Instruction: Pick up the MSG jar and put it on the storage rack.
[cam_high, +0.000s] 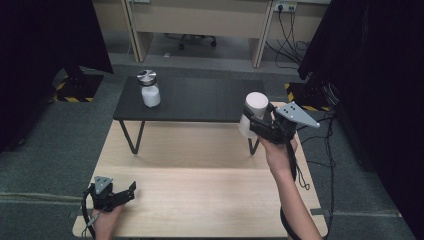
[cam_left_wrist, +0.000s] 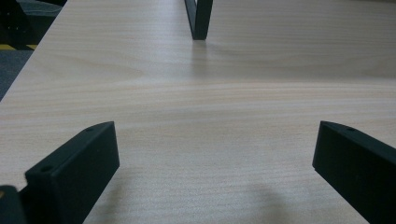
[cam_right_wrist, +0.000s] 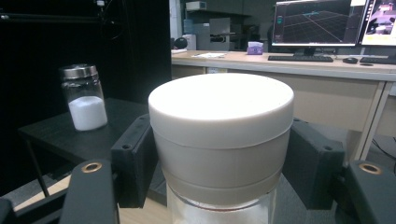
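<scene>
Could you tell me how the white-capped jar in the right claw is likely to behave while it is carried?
The jar, clamped in the right claw, looks rigid, so it probably won't deform. Its clear, possibly glass lower body may be slippery and breakable. Held at its wide cap, it could swing or slip if tilted.

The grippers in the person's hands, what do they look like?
Both are black with chunky, flat-sided jaws. The left gripper and the right gripper each carry a grey three-cornered plate with dark dots on top. A dark cable trails from each. No sleeves show on the forearms.
</scene>
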